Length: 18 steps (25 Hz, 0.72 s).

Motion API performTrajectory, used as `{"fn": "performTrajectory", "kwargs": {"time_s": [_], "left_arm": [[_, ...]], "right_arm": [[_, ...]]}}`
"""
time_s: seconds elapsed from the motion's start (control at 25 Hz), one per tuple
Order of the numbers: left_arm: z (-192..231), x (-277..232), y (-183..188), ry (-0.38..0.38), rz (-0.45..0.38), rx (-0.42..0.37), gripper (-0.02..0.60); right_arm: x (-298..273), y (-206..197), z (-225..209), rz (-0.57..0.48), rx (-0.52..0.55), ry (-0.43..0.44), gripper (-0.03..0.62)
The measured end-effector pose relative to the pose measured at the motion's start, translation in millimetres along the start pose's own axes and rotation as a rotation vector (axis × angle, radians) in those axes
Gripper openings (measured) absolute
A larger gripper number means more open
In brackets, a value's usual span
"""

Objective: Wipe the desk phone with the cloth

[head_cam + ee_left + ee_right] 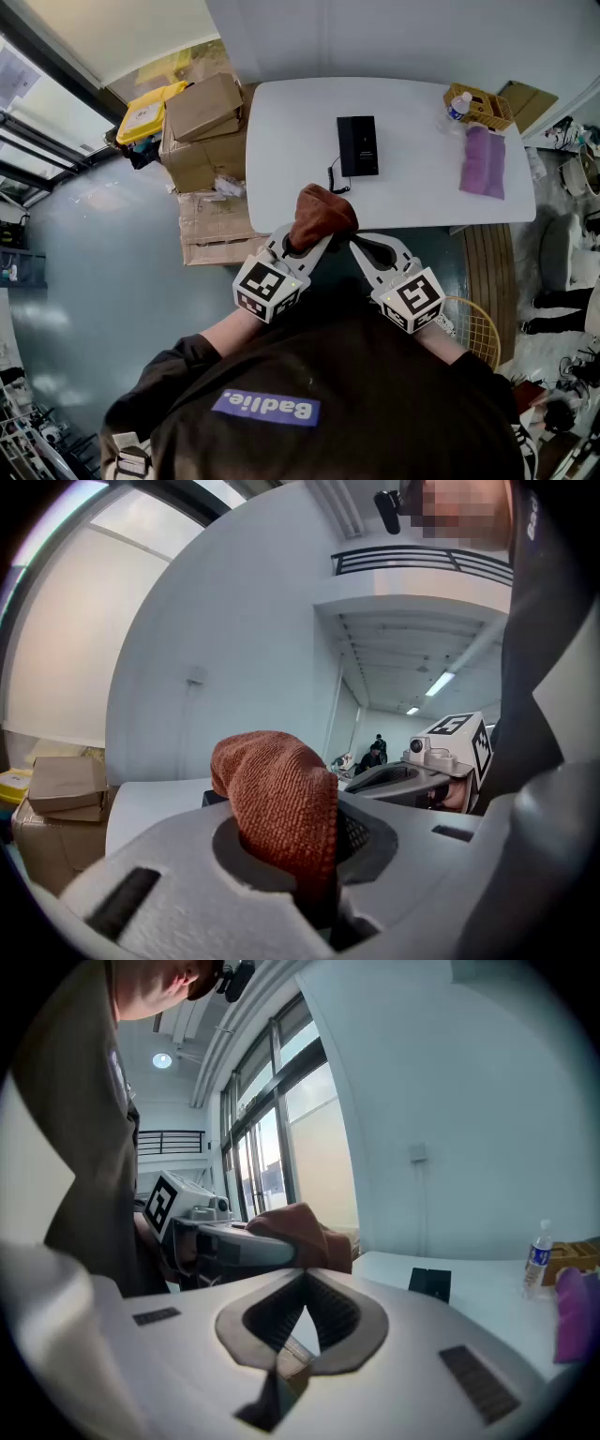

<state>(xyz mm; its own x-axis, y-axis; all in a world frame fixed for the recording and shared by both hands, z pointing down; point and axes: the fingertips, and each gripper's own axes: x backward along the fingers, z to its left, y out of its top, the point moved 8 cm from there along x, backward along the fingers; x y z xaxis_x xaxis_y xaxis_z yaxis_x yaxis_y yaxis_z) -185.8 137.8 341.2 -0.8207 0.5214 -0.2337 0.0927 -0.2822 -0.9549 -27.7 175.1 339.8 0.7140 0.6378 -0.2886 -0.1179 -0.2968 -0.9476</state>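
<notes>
White table (281, 141) bore phone (357, 145) lengthwise away from person (328, 394), cord (334, 178) end nearest, left gripper (305, 242) clamped cloth (319, 214), right gripper (364, 247) closed, empty.

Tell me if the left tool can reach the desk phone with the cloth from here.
Probably yes. The left tool grips the cloth by the near edge of the table; the desk phone lies just beyond, with only its cord between.

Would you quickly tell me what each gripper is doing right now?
Left gripper: shut on the cloth.
Right gripper: shut, empty.
</notes>
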Motion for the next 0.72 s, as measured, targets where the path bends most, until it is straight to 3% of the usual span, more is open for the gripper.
{"fn": "performTrajectory", "kwargs": {"time_s": [0.72], "left_arm": [[18.9,10.6,5.2,-0.037,-0.016,-0.004,0.060]], "right_arm": [[-13.4,10.1,11.1,0.000,0.002,-0.046,0.031]]}}
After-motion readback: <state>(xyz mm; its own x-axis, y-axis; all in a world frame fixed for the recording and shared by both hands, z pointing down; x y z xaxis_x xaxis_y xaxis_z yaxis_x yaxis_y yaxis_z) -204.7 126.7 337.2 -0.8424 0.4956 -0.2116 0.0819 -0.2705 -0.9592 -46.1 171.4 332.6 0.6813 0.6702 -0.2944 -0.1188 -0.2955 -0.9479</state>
